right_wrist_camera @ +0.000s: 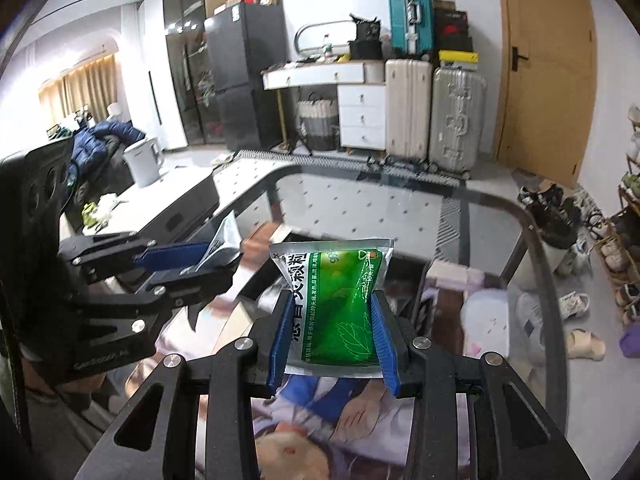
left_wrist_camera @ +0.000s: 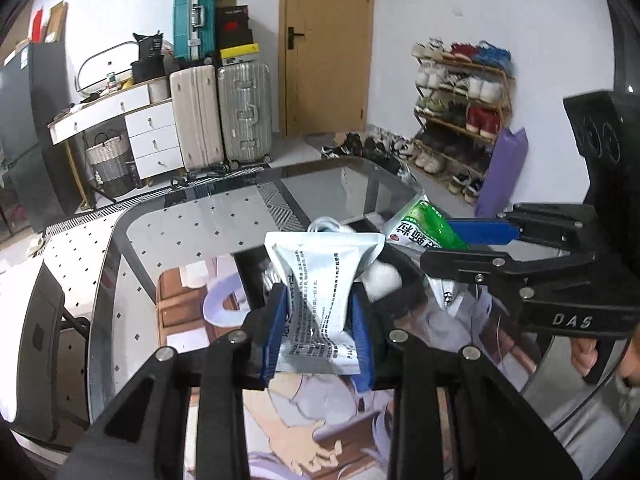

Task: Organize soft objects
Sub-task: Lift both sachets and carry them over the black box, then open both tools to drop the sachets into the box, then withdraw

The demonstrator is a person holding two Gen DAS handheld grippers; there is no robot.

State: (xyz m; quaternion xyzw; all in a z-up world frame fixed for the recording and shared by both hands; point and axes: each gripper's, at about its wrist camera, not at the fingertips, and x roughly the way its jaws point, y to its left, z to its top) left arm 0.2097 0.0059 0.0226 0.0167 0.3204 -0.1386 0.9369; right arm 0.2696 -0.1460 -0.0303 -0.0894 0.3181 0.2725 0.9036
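Observation:
My left gripper [left_wrist_camera: 320, 336] is shut on a silver-white printed pouch [left_wrist_camera: 320, 292] and holds it above a black box [left_wrist_camera: 400, 276] on the glass table. A white soft object [left_wrist_camera: 384, 280] lies in the box. My right gripper [right_wrist_camera: 332, 340] is shut on a green pouch [right_wrist_camera: 336, 300] with a leaf print, held above the table. The right gripper also shows at the right of the left wrist view [left_wrist_camera: 460, 240], with the green pouch [left_wrist_camera: 420, 224] in it. The left gripper shows at the left of the right wrist view [right_wrist_camera: 192, 260], with the silver pouch [right_wrist_camera: 222, 240].
The glass table [left_wrist_camera: 180, 220] carries an anime-print mat [left_wrist_camera: 304, 420]. Beyond it stand suitcases [left_wrist_camera: 220, 116], a white desk with drawers [left_wrist_camera: 132, 120], a wooden door [left_wrist_camera: 328, 48] and a shoe rack [left_wrist_camera: 460, 112]. A purple bag [left_wrist_camera: 500, 172] leans by the rack.

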